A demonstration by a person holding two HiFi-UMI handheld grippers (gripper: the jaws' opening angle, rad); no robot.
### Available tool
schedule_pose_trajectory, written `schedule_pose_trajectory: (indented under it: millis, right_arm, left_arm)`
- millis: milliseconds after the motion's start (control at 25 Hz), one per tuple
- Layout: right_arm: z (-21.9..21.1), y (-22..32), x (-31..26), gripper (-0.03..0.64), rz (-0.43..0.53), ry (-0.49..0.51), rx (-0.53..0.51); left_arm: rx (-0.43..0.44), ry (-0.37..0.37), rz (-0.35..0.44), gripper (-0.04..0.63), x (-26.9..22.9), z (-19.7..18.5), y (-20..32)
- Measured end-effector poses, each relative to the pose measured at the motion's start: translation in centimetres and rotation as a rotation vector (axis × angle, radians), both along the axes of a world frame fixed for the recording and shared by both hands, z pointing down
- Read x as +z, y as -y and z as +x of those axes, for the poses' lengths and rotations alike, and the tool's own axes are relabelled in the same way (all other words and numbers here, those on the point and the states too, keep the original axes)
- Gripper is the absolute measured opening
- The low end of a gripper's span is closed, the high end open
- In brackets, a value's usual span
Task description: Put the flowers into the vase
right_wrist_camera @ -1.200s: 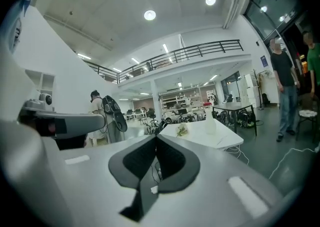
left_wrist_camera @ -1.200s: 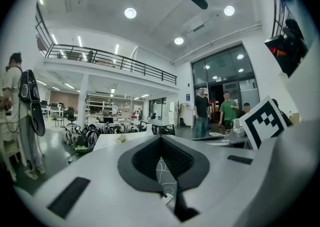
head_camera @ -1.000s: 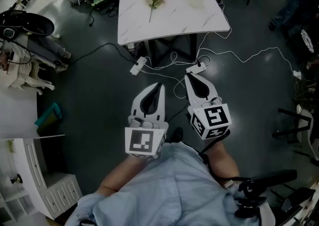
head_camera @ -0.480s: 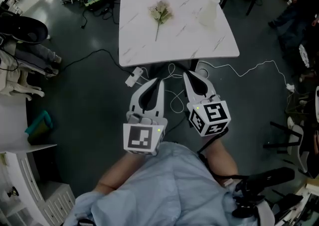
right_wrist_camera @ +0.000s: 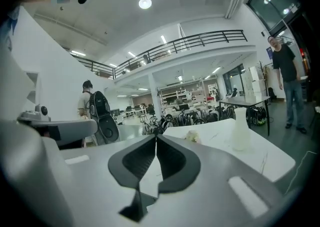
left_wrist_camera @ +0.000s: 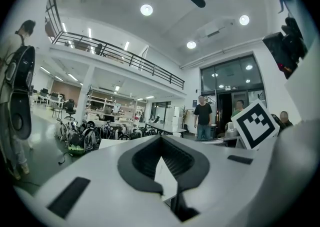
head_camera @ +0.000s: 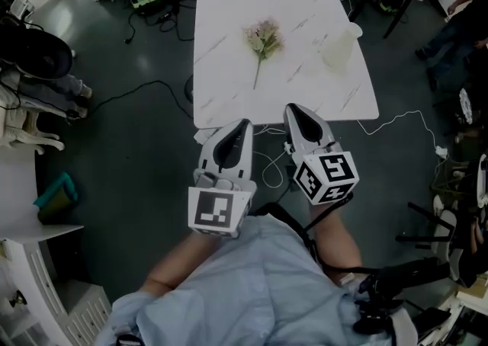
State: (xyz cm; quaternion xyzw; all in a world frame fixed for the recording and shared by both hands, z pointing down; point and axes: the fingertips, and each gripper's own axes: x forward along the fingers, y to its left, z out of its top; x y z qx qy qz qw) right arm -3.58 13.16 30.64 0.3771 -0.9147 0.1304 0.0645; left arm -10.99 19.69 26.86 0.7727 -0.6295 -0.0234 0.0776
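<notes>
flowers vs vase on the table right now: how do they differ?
Pose: the flowers lie flat, stem pointing toward the table's near edge; the vase stands upright.
Look: the flowers are a pale bloom cluster on a thin green stem; the vase is plain, whitish and narrow-necked.
Place: the flowers lie near mid-table, the vase near its right edge.
Shared: both rest on the white marbled table, apart from each other.

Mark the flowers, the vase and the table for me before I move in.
flowers (head_camera: 264, 33): head view, on the blossom cluster at the stem's far end.
vase (head_camera: 338, 47): head view, on its pale body.
table (head_camera: 221, 100): head view, on bare top near its near-left corner.
</notes>
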Motion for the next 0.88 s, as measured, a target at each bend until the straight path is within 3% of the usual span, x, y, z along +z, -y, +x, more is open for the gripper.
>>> schedule_pose_trajectory:
  millis: [520,880]
  right_arm:
    - [0.2,8.8,0.5,0.009,-0.010,0.008,0.038]
    - [-1.1,18.1,3.0,0.009,-0.081,0.045,-0.038]
  left_arm:
    - [0.027,0.025,-0.064,0.005,1.6,0.2,7.9]
    - [-0.004,0.080,-0.098,0.003,1.9,0.9,17.8]
